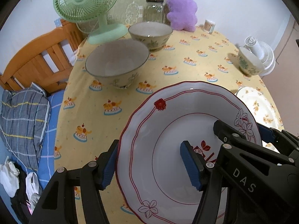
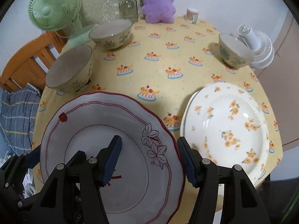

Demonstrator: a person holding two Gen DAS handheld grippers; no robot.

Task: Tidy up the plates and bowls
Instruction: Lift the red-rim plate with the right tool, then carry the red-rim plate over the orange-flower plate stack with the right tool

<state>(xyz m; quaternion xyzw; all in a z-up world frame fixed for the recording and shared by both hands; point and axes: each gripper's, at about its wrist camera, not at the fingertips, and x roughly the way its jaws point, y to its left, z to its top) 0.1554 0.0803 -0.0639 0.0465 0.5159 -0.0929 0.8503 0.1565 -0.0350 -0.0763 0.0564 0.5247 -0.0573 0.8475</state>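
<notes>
a glossy white plate point(image 2: 104, 145) with a scalloped, red-lined rim and flower outlines is held tilted above the near edge of the yellow printed tablecloth point(image 2: 158, 69). its left rim is straddled by the left gripper point(image 1: 149, 166) and its right rim by the right gripper point(image 2: 149, 162), both parted, ribbed blue pads either side. a floral plate point(image 2: 228, 128) lies beside it.

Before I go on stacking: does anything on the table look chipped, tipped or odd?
The nearest bowl leans to one side, and dark ragged marks at its foot may be a chip, or just pattern. The red-rimmed plate is tilted up between both claws, left claw and right claw.
</notes>
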